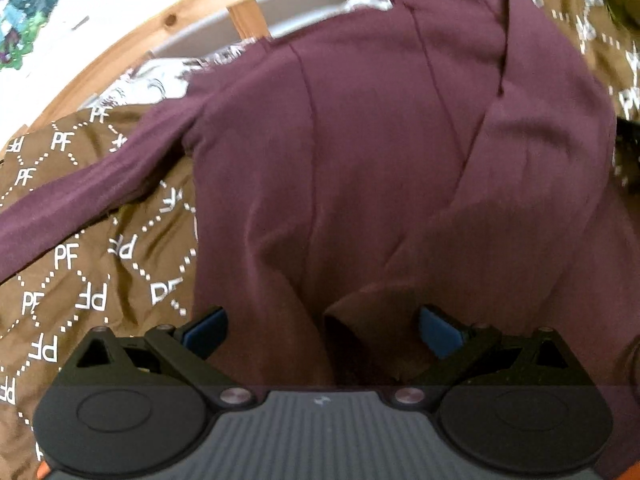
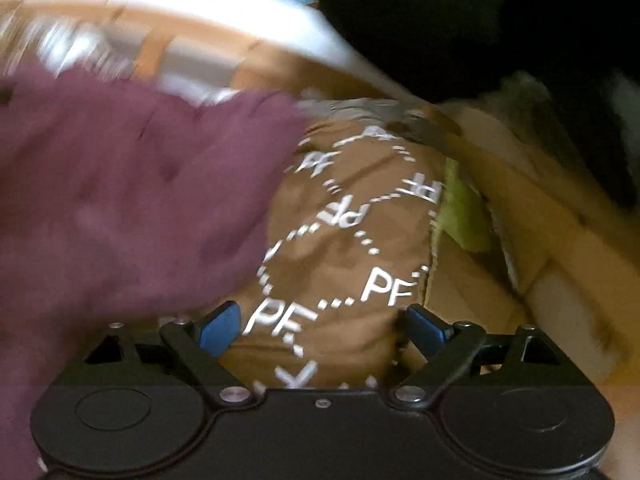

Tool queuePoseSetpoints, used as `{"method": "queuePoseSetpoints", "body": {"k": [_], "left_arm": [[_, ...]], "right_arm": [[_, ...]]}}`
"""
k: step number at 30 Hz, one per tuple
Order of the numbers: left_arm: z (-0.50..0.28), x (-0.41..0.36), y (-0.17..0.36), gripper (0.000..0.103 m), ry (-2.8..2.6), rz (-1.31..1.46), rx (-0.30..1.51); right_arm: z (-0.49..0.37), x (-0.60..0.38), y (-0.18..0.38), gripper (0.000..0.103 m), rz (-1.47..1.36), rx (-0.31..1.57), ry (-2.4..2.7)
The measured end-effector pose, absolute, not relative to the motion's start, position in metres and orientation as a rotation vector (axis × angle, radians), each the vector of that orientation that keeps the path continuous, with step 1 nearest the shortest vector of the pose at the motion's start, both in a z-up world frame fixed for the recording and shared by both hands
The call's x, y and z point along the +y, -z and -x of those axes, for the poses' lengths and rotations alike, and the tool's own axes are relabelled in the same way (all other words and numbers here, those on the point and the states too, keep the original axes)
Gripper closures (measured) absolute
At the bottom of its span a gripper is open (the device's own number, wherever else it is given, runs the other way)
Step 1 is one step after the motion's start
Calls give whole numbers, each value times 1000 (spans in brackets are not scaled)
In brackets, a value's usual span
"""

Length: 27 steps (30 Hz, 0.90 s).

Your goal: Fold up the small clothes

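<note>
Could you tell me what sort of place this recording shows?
Probably a bedroom at home: a maroon long-sleeved top lies on a brown PF-print bedspread, with a slatted pine frame, likely a bed's, behind it.

Each hand-held gripper, left (image 1: pixel 323 332) and right (image 2: pixel 322 328), is black with blue pads, round flat discs and small silver screws
</note>
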State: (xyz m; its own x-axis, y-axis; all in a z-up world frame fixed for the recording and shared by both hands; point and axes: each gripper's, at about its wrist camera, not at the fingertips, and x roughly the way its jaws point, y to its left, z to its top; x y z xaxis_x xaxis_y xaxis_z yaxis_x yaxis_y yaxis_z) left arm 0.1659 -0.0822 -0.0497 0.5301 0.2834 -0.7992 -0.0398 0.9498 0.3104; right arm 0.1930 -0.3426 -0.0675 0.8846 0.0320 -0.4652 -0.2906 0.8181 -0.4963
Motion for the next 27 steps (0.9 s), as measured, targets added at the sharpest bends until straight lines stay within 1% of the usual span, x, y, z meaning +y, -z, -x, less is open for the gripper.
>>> {"method": "queuePoseSetpoints", "body": {"k": [4,6,9,10,11,12,13,14,15,16,18,21,22,25,27], "left_arm": [[-164,-85,55,1,-191,-281,996],[-163,-83,57,1,-186,-269,1009],[-161,-80,56,1,-174,-241,1021],[-160,-79,56,1,-169,-232,1027],[-160,-78,55,1,-167,-224,1032],[-160,-76,55,1,-166,-216,1036],[-160,-75,55,1,-165,-209,1039],[-160,-75,55,1,-165,-203,1043],[-160,-75,54,1,-166,-199,1047],[-161,-74,54,1,-164,-198,1049],[-160,-76,53,1,-159,-208,1044],[-158,-80,54,1,-146,-239,1038],[-157,-83,54,1,-143,-257,1032],[-154,-88,55,1,-136,-302,1015],[-153,-91,54,1,-132,-317,1011]], "right_arm": [[-184,-326,78,13,680,404,-254],[-185,-318,81,15,708,360,-258],[-187,-310,83,23,731,283,-247],[-187,-308,84,30,742,264,-246],[-187,-305,85,41,751,248,-249],[-188,-304,86,48,763,238,-255],[-188,-303,86,63,772,236,-262],[-187,-303,85,75,775,234,-269],[-185,-303,85,80,776,230,-271],[-186,-304,84,90,778,228,-265],[-184,-308,79,93,746,219,-241],[-187,-322,64,96,589,259,-184],[-190,-328,62,103,545,281,-145],[-204,-347,60,103,428,373,-115],[-208,-353,60,103,385,395,-111]]}}
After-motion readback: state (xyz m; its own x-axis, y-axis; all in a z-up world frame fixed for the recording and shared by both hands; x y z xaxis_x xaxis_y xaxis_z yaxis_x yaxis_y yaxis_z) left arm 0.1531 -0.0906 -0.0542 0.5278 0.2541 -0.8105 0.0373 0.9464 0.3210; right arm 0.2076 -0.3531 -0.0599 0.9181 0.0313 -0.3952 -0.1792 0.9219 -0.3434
